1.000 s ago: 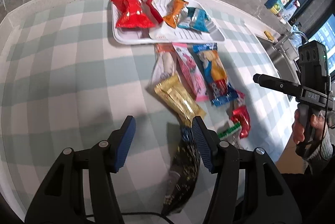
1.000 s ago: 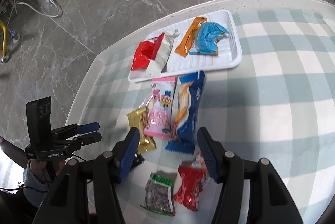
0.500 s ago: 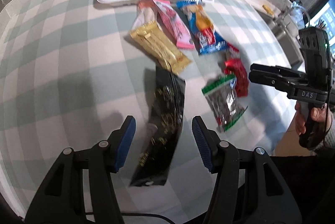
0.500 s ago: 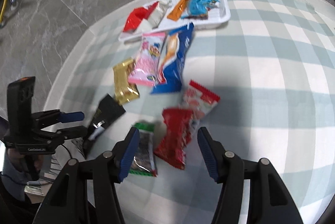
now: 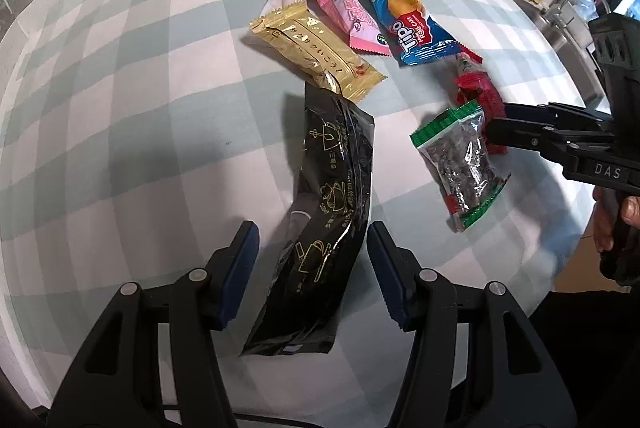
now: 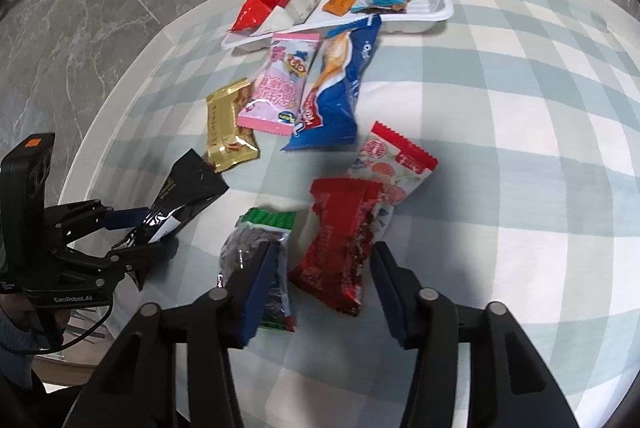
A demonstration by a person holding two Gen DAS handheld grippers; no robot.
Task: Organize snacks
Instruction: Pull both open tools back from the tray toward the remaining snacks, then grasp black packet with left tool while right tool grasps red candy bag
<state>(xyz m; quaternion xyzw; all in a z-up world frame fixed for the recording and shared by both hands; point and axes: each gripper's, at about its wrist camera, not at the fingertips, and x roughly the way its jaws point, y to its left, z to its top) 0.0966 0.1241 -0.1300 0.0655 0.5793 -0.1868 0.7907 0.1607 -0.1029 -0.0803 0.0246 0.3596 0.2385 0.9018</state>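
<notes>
Right wrist view, left to right. Left gripper (image 6: 132, 232) at the lower left edge: jaws spread, straddling the near end of the black packet (image 6: 188, 188), pads not pressing yet. Looks lined up for a lengthwise pick. Gold packet (image 6: 228, 126) just above it, touching its far corner. Centre bottom: right gripper (image 6: 320, 288), jaws closing, red packet (image 6: 340, 240) between them, no pinch yet. Its left finger sits over the green-topped seed bag (image 6: 256, 252), so that bag could get dragged along. Pink packet (image 6: 286, 84) and blue packet (image 6: 336, 88) lie mid-frame, far ends at the tray. White tray (image 6: 442, 10) upper centre-right already holds a few snacks, so I'd guess it's the drop point; most snacks are not in it yet.
</notes>
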